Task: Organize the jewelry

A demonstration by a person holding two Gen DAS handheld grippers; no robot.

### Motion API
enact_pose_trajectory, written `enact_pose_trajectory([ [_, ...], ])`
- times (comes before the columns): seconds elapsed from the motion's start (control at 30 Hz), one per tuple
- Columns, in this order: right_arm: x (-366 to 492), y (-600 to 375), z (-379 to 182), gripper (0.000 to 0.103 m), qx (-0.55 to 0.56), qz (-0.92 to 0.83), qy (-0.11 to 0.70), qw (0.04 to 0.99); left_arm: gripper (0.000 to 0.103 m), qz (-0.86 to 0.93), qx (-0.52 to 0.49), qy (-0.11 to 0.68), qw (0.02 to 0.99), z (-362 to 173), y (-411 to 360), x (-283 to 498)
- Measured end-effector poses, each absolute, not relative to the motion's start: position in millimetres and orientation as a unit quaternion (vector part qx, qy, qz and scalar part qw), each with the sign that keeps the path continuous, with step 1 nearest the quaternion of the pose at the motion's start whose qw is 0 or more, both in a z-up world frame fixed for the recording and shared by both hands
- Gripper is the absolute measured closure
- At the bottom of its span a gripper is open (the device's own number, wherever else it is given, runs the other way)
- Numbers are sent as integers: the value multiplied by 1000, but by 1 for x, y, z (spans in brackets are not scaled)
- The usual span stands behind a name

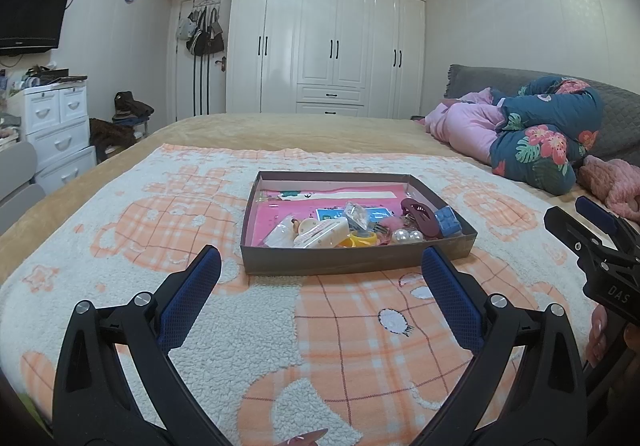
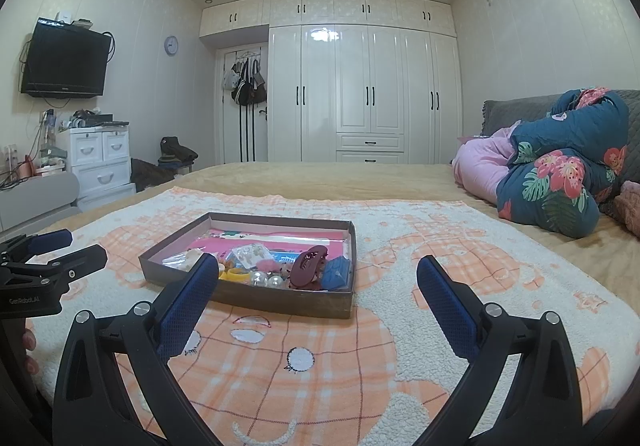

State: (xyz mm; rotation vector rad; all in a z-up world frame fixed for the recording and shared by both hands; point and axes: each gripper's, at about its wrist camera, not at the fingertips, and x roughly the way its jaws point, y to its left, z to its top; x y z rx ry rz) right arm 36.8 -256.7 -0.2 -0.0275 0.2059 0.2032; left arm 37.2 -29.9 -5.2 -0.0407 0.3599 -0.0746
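A shallow brown box (image 1: 352,261) (image 2: 280,300) with a pink lining sits on the blanket. It holds several trinkets: a maroon hair claw (image 1: 420,214) (image 2: 306,264), two pearl beads (image 1: 408,235) (image 2: 266,279), a blue block (image 1: 447,219) (image 2: 338,272), a yellow ring (image 1: 362,239) (image 2: 234,275) and a cream clip (image 1: 324,233). My left gripper (image 1: 320,270) is open and empty just in front of the box. My right gripper (image 2: 316,278) is open and empty, near the box's front right corner. Each gripper shows at the edge of the other's view.
The box rests on a white and orange fleece blanket (image 1: 200,230) (image 2: 440,246) spread over a tan bed. A floral quilt and pink bedding (image 1: 540,134) (image 2: 560,174) are piled at the right. White drawers (image 1: 56,126) stand off the bed's left side.
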Motion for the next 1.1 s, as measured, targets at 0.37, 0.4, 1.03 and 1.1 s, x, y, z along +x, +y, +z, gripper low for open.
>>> enact_pose_trajectory([
  [0.37,38,-256,-3,6,-14,103,106,989,11,-32,-19,181,983,-8,-27,38],
  [0.4,38,-256,-3,6,-14,103,107,989,11,-30,-19,181,983,-8,-27,38],
  [1.03,148,-336,-12,6,72,-19,262,962,11,82,-72,239,965,-4,60,93],
  [1.1,204,-375,-24,6,63,-102,319,940,11,133,-80,272,950,-10,101,124],
])
